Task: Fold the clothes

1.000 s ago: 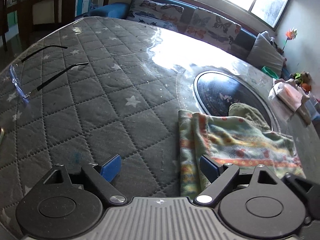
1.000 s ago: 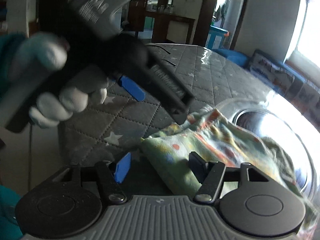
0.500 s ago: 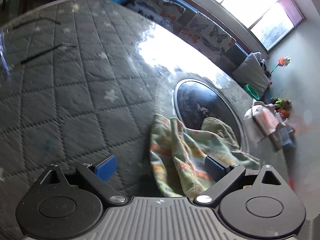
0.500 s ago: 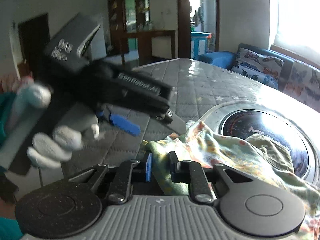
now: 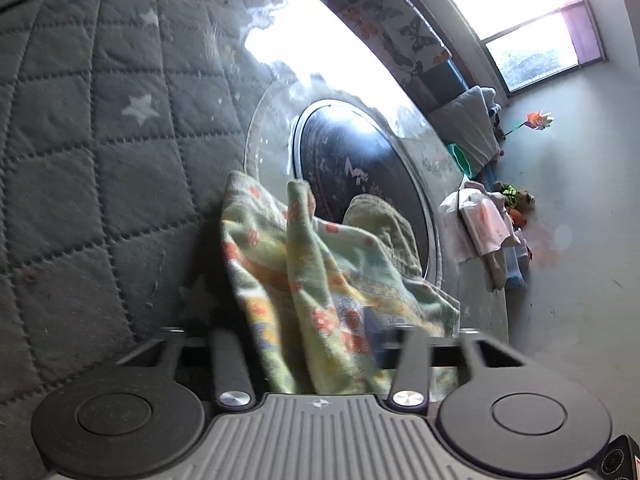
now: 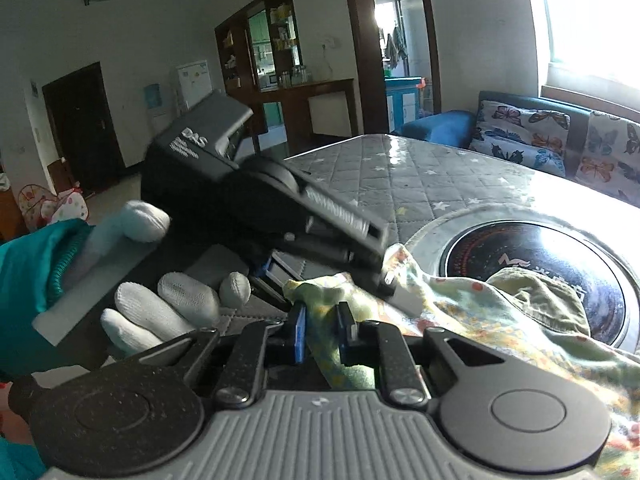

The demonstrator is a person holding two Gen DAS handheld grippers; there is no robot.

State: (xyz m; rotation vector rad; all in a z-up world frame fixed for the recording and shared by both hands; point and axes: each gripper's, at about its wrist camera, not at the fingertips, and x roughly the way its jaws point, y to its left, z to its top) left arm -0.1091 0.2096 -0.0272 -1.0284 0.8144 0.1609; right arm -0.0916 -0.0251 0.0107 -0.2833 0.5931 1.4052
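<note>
Since half a second ago, the cloth (image 5: 320,280) has been drawn in between the fingers of the left gripper (image 5: 316,344), which stood wide apart beside it in the earlier frame; the fingers are now seen closer together with the cloth bunched between them. Whether the left fingers are actually pressed onto the fabric cannot be told, since the pads are hidden by the cloth. The right gripper (image 6: 322,330) is seen closed to a narrow gap, with a fold of the same cloth (image 6: 460,312) pinched between its blue pad and its dark pad, as it was half a second ago.

A green cloth with orange and yellow patterning is shown lying partly on the grey quilted table cover (image 5: 100,140) and partly over the round dark glass plate (image 5: 360,168) set in the table. One corner is lifted at the grippers, while the far end is left crumpled on the plate. In the right wrist view, the left gripper (image 6: 384,280) is seen held in a white-gloved hand (image 6: 160,312), just beside the right gripper and touching the raised edge of the cloth. A butterfly-patterned sofa (image 6: 560,136) is seen beyond the table, under a bright window (image 6: 592,16).
</note>
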